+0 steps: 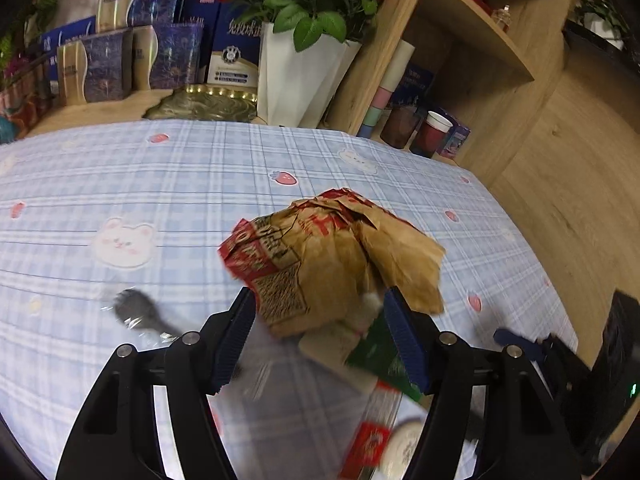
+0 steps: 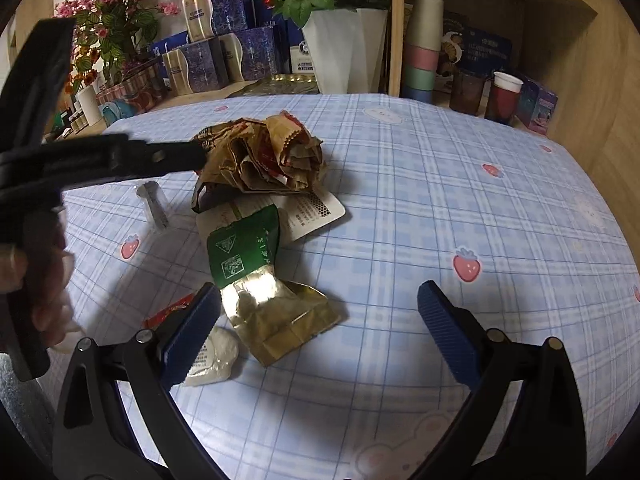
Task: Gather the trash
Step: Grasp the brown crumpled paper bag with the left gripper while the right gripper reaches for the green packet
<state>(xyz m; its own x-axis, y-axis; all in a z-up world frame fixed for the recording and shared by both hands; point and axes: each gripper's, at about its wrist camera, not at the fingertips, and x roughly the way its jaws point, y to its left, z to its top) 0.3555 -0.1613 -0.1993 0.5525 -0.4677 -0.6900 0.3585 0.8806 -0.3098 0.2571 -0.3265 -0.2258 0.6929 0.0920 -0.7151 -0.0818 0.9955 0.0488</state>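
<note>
A crumpled brown paper bag [image 1: 332, 264] with red print lies on the blue checked tablecloth [image 1: 160, 184]. My left gripper [image 1: 318, 304] has a pad touching each side of it; from the right wrist view the left gripper [image 2: 200, 180] reaches the bag [image 2: 260, 152] from the left. Under the bag sit a white card packet [image 2: 316, 212] and a green and gold foil packet [image 2: 276, 320]. My right gripper [image 2: 318, 298] stands open just above the cloth, with the foil packet near its left finger. A white round packet [image 2: 216, 356] and a red wrapper [image 2: 168, 312] lie beside that finger.
A wrapped plastic spoon [image 1: 136, 308] lies left of the bag. At the back stand a white vase of red roses [image 2: 348, 48] and blue boxes [image 2: 200, 64]. A wooden shelf holds cups [image 2: 504, 96] at the right. A hand [image 2: 44, 280] holds the left gripper.
</note>
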